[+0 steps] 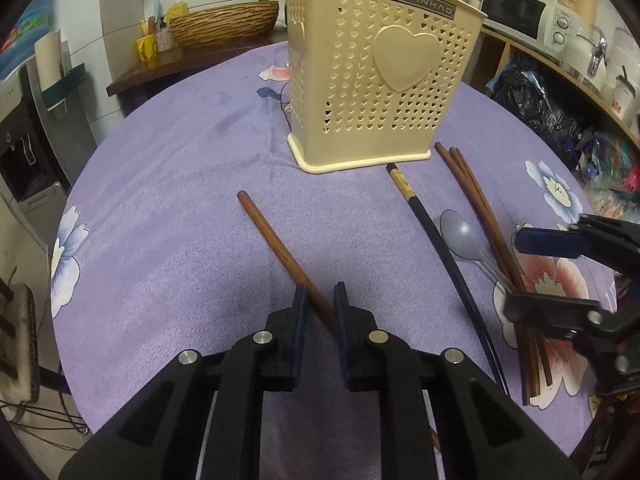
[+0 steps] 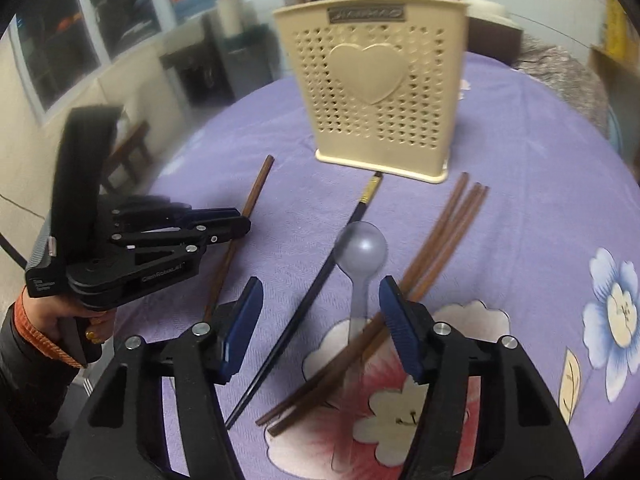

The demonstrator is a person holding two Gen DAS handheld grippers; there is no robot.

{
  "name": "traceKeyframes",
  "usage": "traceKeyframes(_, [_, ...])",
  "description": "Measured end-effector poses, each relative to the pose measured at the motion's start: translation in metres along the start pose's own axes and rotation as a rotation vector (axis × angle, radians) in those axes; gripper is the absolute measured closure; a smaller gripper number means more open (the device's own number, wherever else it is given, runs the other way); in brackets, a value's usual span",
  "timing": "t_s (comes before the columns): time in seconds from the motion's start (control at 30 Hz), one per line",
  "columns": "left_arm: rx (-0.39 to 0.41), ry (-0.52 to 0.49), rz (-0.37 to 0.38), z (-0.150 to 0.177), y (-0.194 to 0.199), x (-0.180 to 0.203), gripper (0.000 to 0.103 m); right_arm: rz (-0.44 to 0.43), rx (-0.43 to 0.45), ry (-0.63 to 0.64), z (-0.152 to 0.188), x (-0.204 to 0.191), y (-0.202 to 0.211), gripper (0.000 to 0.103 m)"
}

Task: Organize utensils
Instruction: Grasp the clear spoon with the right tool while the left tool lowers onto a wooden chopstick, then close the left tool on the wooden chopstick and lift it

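- The left gripper (image 1: pixel 320 300) has its jaws drawn close on a single brown chopstick (image 1: pixel 280 252); the blue pads sit right at the stick's sides near its lower end, and the stick runs away toward 11 o'clock on the purple flowered tablecloth (image 1: pixel 172 168).
- In the right wrist view, the left gripper (image 2: pixel 236 222) lies low over that same brown chopstick (image 2: pixel 244 220) at 9 o'clock, held by a hand (image 2: pixel 76 320) in a dark sleeve with an orange cuff.
- The right gripper (image 2: pixel 320 320) has its jaws apart and clamps nothing; between the two blue pads lie the handle of a grey spoon (image 2: pixel 362 252) and the lower ends of three brown chopsticks (image 2: pixel 440 240), and no pad touches them.
- The spoon's bowl points toward 12 o'clock; its handle crosses over the three chopsticks. That view is blurred, so the finer contact is unclear.
- A black chopstick with a gold band (image 2: pixel 320 280) lies just left of the spoon, slanting from 7 o'clock up to 1 o'clock toward the holder.
- The cream utensil holder (image 1: pixel 376 76), perforated with small hearts and bearing a large raised heart, stands upright at 12 o'clock, beyond all the loose utensils; dark handles show above its rim.
- From the left wrist view the right gripper (image 1: pixel 532 272) enters at 3 o'clock, over the spoon (image 1: pixel 460 236) and the three brown chopsticks (image 1: pixel 480 208).
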State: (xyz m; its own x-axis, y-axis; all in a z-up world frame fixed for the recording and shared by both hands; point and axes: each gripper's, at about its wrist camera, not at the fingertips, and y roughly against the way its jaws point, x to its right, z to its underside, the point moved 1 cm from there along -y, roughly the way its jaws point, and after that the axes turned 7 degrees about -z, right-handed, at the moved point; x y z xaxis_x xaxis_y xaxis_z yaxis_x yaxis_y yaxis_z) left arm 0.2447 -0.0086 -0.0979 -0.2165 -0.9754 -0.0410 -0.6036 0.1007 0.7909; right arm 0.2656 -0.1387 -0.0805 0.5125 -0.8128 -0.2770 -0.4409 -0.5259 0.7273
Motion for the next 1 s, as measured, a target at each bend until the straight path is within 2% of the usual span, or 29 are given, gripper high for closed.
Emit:
traceKeyframes(0.33, [0.005,0.023,0.027,0.003,0.001,-0.006,0.088,0.037,-0.088,0.017,-0.018,0.014,-0.031,0.046])
traceKeyframes(0.5, [0.006,0.028,0.032,0.003,0.001,-0.007,0.088,0.035,-0.1,0.013,-0.021,0.02,-0.041,0.048])
traceKeyframes(0.57, [0.004,0.031,0.036,0.003,0.001,-0.007,0.088,0.058,-0.104,0.028,-0.022,0.018,-0.043,0.055])
traceKeyframes(0.6, [0.003,0.032,0.038,0.002,0.001,-0.007,0.088,0.055,-0.105,0.03,-0.022,0.018,-0.043,0.063])
traceKeyframes(0.63, [0.003,0.031,0.039,0.003,0.001,-0.008,0.088,0.04,-0.104,0.022,-0.023,0.018,-0.043,0.066])
traceKeyframes(0.8, [0.005,0.03,0.038,0.003,0.001,-0.008,0.088,0.025,-0.079,-0.021,-0.022,0.02,-0.041,0.066])
traceKeyframes(1.0, [0.007,0.045,0.04,0.004,0.001,-0.009,0.088,-0.019,0.026,-0.089,-0.022,0.016,-0.013,0.066])
